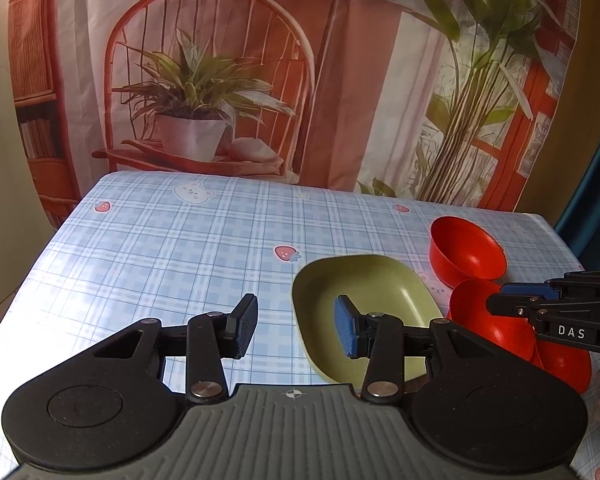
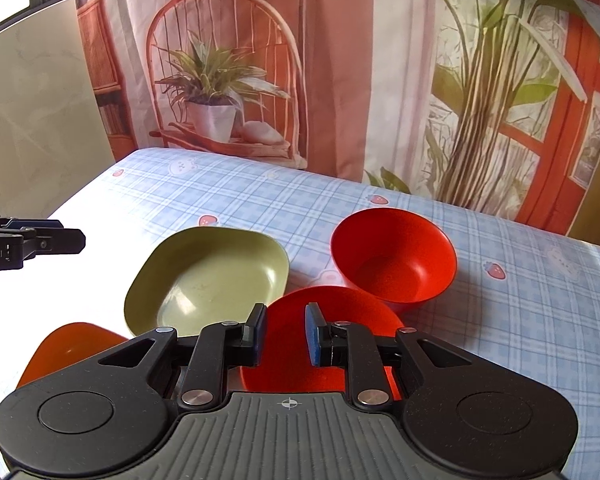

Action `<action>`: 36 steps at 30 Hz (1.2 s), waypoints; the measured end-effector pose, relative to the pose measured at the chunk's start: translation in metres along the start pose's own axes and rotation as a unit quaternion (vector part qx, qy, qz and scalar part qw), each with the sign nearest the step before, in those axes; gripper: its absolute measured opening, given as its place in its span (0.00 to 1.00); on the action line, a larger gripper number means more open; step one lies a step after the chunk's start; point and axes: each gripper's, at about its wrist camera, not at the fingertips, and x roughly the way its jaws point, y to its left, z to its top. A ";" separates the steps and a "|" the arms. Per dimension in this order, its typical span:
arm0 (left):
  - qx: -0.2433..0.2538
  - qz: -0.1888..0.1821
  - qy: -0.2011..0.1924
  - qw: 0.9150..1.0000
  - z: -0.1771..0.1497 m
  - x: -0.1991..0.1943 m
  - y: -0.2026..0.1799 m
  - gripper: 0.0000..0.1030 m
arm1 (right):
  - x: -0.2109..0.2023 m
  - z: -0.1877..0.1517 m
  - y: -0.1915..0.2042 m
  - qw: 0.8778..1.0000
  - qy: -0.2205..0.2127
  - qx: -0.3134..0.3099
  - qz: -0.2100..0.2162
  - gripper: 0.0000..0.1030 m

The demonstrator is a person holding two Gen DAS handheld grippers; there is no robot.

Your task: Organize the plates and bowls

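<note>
Stacking comes next, we judge: our right gripper (image 2: 285, 334), jaws parted and empty, should straddle the shallow red plastic bowl's (image 2: 288, 344) rim; our left gripper (image 1: 296, 326) waits wide open.

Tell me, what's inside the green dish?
Nothing: the green dish looks empty in the right wrist view. Its near corner is hidden behind the right fingers, so that bit can't be checked.

On the worktop (image 2: 520, 320), the rounded dish (image 2: 208, 280) sits at frame centre-left. The deep bowl (image 2: 394, 258) stands to its right. A shallow bowl (image 2: 324, 340) lies before both, and another bowl (image 2: 66, 350) at lower left.
</note>
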 end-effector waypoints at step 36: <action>-0.029 -0.017 0.112 0.993 -0.018 0.086 0.018 0.16 | 0.064 0.026 0.022 0.997 0.042 -0.052 0.023 0.18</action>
